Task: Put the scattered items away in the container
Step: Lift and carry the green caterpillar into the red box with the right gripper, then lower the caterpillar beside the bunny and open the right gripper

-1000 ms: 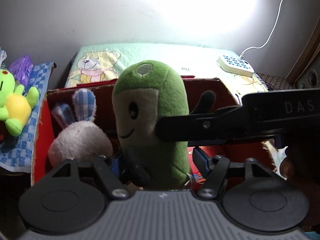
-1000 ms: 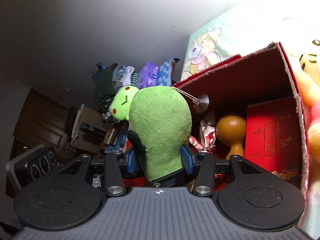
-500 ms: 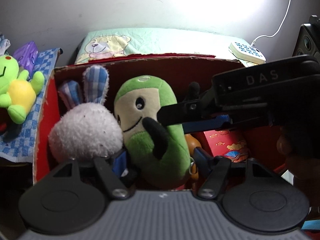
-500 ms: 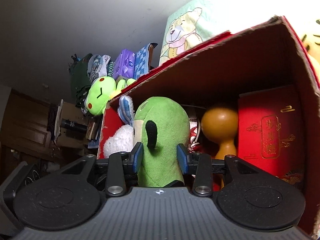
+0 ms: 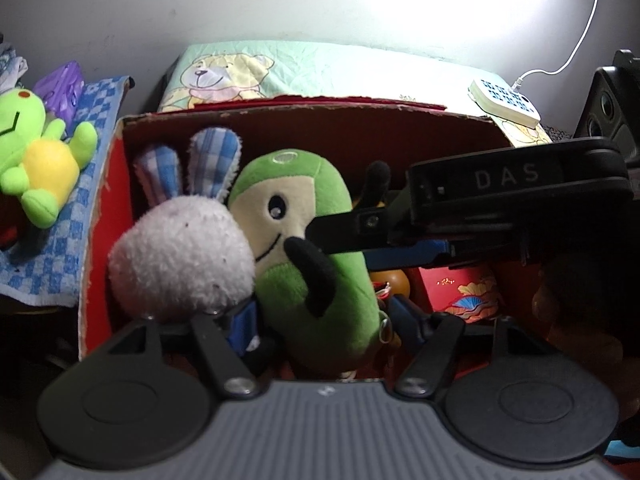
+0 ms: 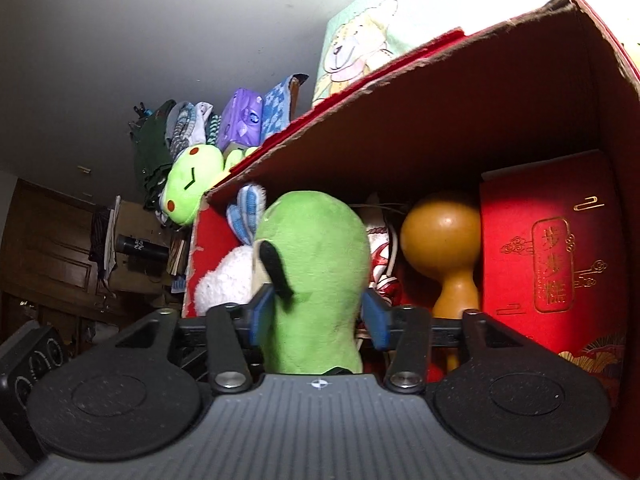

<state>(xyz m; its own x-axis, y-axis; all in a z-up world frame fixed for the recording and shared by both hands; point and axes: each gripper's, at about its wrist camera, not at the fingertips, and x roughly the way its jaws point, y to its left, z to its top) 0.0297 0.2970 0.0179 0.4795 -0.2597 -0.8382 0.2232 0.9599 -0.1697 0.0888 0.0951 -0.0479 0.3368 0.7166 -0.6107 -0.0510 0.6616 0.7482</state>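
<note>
Green plush toy [image 6: 316,280] stands inside the red cardboard box [image 6: 460,120], between the right tool [image 6: 316,316] pads, whose jaws are opening off it. The left tool [image 5: 320,320], jaws also opening, straddles its base without pinching. Best to widen fully, then draw back without snagging the plush. Behind it sit a white bunny [image 5: 180,252], a gourd [image 6: 444,248] and a red gift box [image 6: 552,256]. "DAS" reads on the right tool's body.

green plush [image 5: 316,264]: base hidden behind both gripper bodies. white bunny plush [image 5: 180,256]: face not visible, lower part hidden. gourd [image 6: 442,248]: foot hidden in right view, mostly covered by the right gripper [image 5: 360,236] in left view. red gift box [image 6: 560,256]: bottom cut off. frog plush [image 5: 36,152]: clipped at left edge.
</note>
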